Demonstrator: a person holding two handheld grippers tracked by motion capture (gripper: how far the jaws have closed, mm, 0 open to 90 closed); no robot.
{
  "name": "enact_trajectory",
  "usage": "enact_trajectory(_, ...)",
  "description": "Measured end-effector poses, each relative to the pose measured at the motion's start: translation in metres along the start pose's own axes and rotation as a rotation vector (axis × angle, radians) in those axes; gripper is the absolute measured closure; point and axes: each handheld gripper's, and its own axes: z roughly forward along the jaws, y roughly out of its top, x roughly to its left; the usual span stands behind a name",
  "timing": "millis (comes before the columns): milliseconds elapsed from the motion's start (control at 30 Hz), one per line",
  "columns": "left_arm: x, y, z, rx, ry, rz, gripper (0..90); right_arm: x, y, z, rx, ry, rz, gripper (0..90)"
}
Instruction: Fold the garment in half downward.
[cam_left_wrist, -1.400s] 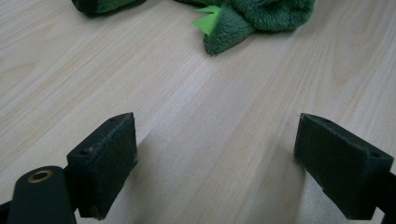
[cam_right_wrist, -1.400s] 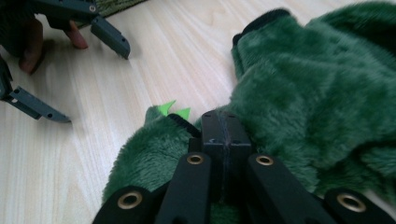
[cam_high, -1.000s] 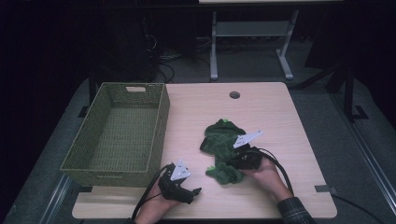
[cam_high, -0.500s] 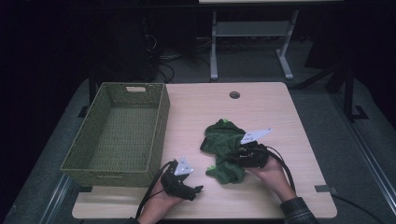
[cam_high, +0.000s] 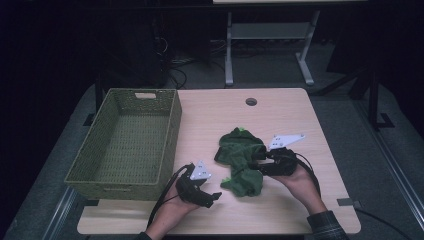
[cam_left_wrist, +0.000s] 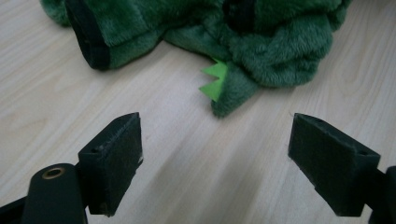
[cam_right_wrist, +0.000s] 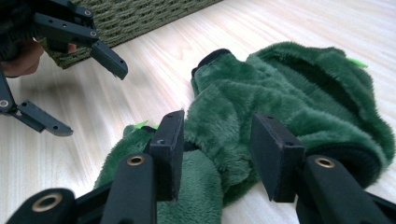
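The right tool lies low and roughly level in the person's right hand, which reaches in from the near edge and points the tool leftward into the green plush garment. Its jaws have just been opening; in the right gripper view they stand partly apart with a fold of the plush between them, the pads close to the fabric but not clearly pressing it.

The left tool sits in the left hand near the front edge, angled toward the garment. Its jaws are spread wide and hold nothing, with bare wood between them in the left gripper view.

The garment lies crumpled on the tabletop, right of centre. A woven basket stands at the left, well apart from it.
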Motion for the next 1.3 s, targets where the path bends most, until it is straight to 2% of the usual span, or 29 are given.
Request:
enact_trajectory(100,0.003,0.006,-0.001,-0.014,0.000,-0.001,19.2,-0.003,0.002,-0.001,0.018,-0.018,-0.012,54.1)
enact_trajectory(200,0.008,0.014,-0.001,-0.026,0.002,0.005,21.2,-0.006,0.006,-0.002,0.032,-0.030,-0.002,55.7)
enact_trajectory(400,0.017,0.031,0.000,-0.061,0.004,-0.001,29.3,-0.017,0.010,-0.004,0.030,-0.066,0.005,54.6)
enact_trajectory(567,0.024,0.040,0.001,-0.073,-0.001,-0.006,35.8,-0.025,0.016,-0.004,0.009,-0.079,0.021,55.1)
enact_trajectory(633,0.030,0.047,0.003,-0.078,-0.003,-0.008,38.5,-0.029,0.018,-0.002,0.018,-0.077,0.031,54.6)
enact_trajectory(767,0.038,0.055,0.005,-0.084,0.005,-0.017,41.8,-0.036,0.023,-0.001,0.021,-0.090,0.027,54.7)
enact_trajectory(833,0.042,0.058,0.007,-0.087,0.006,-0.021,43.3,-0.039,0.024,-0.001,0.002,-0.093,0.028,55.4)
enact_trajectory(900,0.047,0.063,0.008,-0.088,0.013,-0.027,44.9,-0.043,0.026,0.001,0.028,-0.096,0.037,55.3)
enact_trajectory(1000,0.054,0.070,0.011,-0.090,0.028,-0.027,48.2,-0.050,0.029,0.002,0.033,-0.107,0.042,56.3)
enact_trajectory(1100,0.060,0.078,0.016,-0.095,0.035,-0.026,51.5,-0.058,0.029,0.005,0.015,-0.115,0.044,57.5)
enact_trajectory(1133,0.062,0.080,0.018,-0.093,0.040,-0.022,52.7,-0.060,0.030,0.007,0.040,-0.114,0.061,57.2)
enact_trajectory(1167,0.063,0.082,0.021,-0.091,0.045,-0.026,54.3,-0.062,0.030,0.009,0.050,-0.123,0.056,57.2)
enact_trajectory(1300,0.071,0.090,0.031,-0.091,0.040,-0.042,57.3,-0.070,0.031,0.014,0.062,-0.136,0.064,57.7)
